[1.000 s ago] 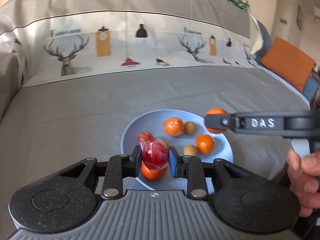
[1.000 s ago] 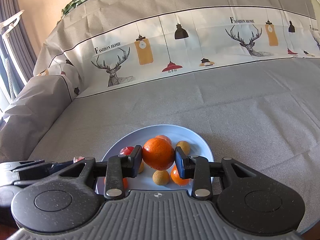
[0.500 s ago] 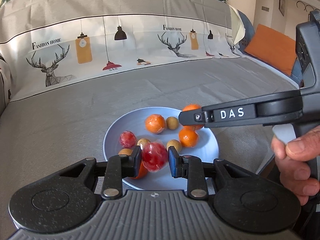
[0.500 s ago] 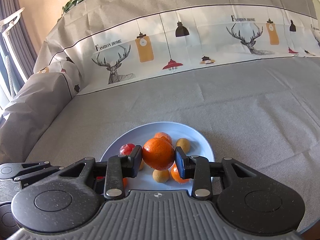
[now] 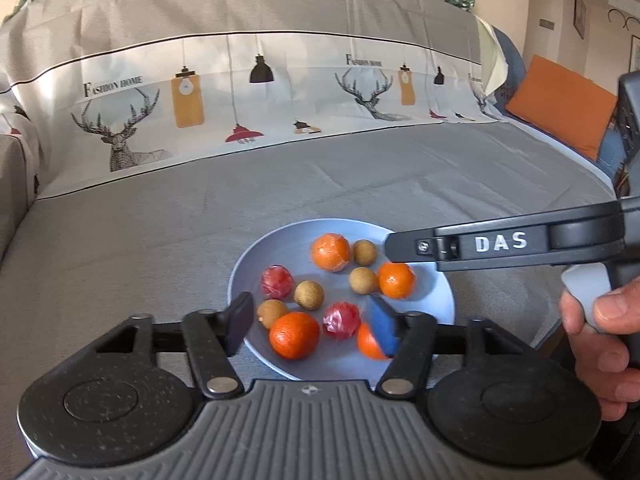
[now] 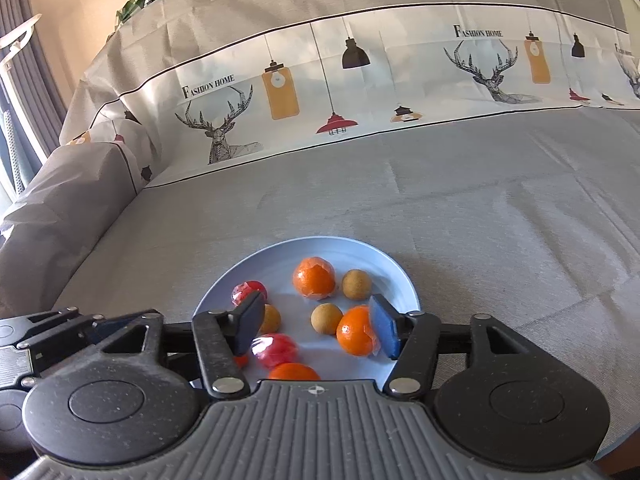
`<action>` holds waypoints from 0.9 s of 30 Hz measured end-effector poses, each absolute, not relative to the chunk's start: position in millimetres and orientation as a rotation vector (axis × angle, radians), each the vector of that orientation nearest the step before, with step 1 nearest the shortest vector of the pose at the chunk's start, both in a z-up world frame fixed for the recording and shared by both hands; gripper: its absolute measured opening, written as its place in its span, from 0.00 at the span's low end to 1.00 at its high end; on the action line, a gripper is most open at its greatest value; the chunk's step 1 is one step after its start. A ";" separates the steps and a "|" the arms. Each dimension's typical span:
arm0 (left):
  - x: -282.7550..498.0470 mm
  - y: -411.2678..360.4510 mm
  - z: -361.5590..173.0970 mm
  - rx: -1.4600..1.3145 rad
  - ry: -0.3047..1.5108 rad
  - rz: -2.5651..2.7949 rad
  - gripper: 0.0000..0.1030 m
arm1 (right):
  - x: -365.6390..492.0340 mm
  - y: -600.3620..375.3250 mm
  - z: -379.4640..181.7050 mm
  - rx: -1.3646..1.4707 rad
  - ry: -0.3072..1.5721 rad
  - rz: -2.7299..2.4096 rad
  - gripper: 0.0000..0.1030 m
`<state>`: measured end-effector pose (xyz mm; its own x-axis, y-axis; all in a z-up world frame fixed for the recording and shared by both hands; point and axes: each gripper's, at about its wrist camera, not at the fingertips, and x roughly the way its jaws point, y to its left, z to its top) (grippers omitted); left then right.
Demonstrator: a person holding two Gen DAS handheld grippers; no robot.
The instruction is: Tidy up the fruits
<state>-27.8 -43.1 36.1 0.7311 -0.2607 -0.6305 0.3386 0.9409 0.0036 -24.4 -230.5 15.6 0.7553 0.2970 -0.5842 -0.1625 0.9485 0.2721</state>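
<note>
A light blue plate (image 5: 256, 248) on the grey bed cover holds several oranges, several small brown round fruits and two red wrapped fruits. My left gripper (image 5: 312, 326) hovers over the plate's near edge, its jaws opening. A red wrapped fruit (image 5: 342, 320) lies loose on the plate between them, beside an orange (image 5: 294, 335). My right gripper (image 6: 317, 326) is over the same plate (image 6: 280, 246), jaws also opening. An orange (image 6: 356, 336) sits against its right pad, with the left pad well clear of it. The right gripper's finger (image 5: 480, 246) crosses the left wrist view from the right.
The grey cover (image 6: 480, 208) stretches flat around the plate, backed by a deer-and-lamp printed band (image 5: 280, 92). An orange cushion (image 5: 560, 108) lies far right. A person's hand (image 5: 600, 328) holds the right gripper's handle. The left gripper's body (image 6: 48, 332) shows at the right wrist view's left edge.
Both grippers have opened. The red wrapped fruit left the left jaws and the orange left the right jaws, and both now rest on the plate. Neither hand has shifted noticeably.
</note>
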 end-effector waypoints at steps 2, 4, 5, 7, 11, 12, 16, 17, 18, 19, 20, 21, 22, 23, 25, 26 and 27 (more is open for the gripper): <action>-29.0 -41.8 37.4 0.124 0.675 -0.314 0.82 | -26.3 -231.6 16.6 0.209 0.667 0.242 0.69; -30.0 -40.7 38.7 0.128 0.680 -0.299 0.83 | -29.0 -233.5 17.6 0.207 0.663 0.225 0.78; -30.2 -40.1 39.0 0.129 0.685 -0.292 0.86 | -30.1 -234.7 18.3 0.207 0.661 0.215 0.83; -31.4 -38.7 39.3 0.123 0.705 -0.278 0.95 | -32.2 -237.5 20.5 0.211 0.659 0.192 0.90; -35.9 -35.6 41.1 0.100 0.735 -0.260 0.99 | -37.7 -239.9 25.9 0.219 0.660 0.158 0.94; -37.1 -34.1 41.5 0.085 0.749 -0.251 0.99 | -40.3 -240.2 28.4 0.215 0.656 0.154 0.95; -46.3 -28.5 45.0 0.026 0.799 -0.196 0.99 | -58.3 -238.7 36.9 0.176 0.667 0.116 0.97; -48.9 -26.8 45.8 0.013 0.811 -0.184 0.99 | -64.1 -238.5 37.9 0.168 0.674 0.106 0.98; -51.4 -25.6 45.9 0.001 0.825 -0.180 0.99 | -70.8 -238.6 37.9 0.163 0.682 0.102 0.99; -53.8 -24.8 46.0 -0.010 0.837 -0.185 0.99 | -76.8 -238.8 37.2 0.162 0.690 0.103 0.99; -55.4 -24.6 46.1 -0.016 0.843 -0.189 0.99 | -81.6 -238.9 36.1 0.163 0.697 0.108 0.99; -56.9 -25.1 46.2 -0.015 0.844 -0.193 0.99 | -84.8 -238.5 34.8 0.160 0.705 0.112 0.99; -57.5 -26.1 46.2 -0.005 0.840 -0.194 0.99 | -85.8 -237.5 33.7 0.153 0.715 0.116 0.99; -56.9 -26.6 45.9 0.003 0.839 -0.192 0.99 | -85.7 -237.2 32.8 0.144 0.719 0.120 0.99; -54.5 -27.1 43.5 0.002 0.847 -0.187 0.99 | -83.2 -235.9 30.2 0.135 0.724 0.114 0.99; -53.2 -26.6 42.1 -0.001 0.852 -0.185 0.99 | -81.0 -236.1 28.0 0.141 0.734 0.111 0.99; -52.1 -26.2 41.1 -0.003 0.855 -0.183 0.99 | -78.9 -235.9 25.7 0.151 0.745 0.110 0.99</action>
